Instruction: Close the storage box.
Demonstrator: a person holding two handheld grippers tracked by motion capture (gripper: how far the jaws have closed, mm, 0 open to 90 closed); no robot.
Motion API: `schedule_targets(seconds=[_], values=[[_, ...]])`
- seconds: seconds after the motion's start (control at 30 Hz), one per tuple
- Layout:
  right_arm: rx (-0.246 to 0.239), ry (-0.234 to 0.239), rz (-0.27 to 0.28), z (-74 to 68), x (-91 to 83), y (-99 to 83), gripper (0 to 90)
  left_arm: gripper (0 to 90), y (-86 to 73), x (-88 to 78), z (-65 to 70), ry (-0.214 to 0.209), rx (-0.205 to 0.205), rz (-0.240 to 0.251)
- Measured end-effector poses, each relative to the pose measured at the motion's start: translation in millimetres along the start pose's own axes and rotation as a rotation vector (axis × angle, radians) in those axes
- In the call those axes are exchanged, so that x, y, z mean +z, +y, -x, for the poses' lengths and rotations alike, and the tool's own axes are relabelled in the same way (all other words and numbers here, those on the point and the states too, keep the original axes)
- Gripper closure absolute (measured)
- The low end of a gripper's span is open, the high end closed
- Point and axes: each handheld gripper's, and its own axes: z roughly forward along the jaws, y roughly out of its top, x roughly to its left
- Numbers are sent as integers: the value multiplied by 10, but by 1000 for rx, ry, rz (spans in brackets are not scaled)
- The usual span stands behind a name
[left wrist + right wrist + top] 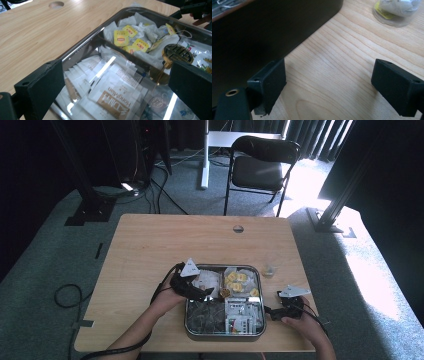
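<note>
high view | box [188, 320] long axis runs near-far | L gripper [212, 295] jaws apart over it | R gripper [267, 312] jaws apart, empty

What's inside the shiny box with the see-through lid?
The box holds white packets in one compartment, yellow-tagged tea bags in another, and more packets behind glare. A gold knob is in the middle. Whatever lies under those piles is covered.

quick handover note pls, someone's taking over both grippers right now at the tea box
Left gripper: open, nothing between its jaws, over the lidded tea box, above the white sachets.
Right gripper: open, empty, on the table beside the box's right wall.
Yellow-tagged tea bags sit in the far compartment; a small glass holding a bag stands past the box.
Done: cannot tell beyond that bag in the glass.
Left: the lid's gold knob is ungripped.
</note>
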Motion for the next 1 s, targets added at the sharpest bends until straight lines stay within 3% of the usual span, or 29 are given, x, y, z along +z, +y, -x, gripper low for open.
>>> schedule_targets(seconds=[0.37, 0.63, 0.87, 1.0], values=[[-1, -1, 0, -1, 0, 0, 120, 10, -97, -130, -124, 45, -28, 23], [-1, 0, 0, 0, 0, 0, 120, 10, -216, -220, -233, 55, -52, 24], [-1, 0, 0, 0, 0, 0, 120, 10, -427, -328, -382, 69, -92, 40], [-1, 0, -1, 0, 0, 0, 120, 10, -537, -398, -459, 101, -114, 46]])
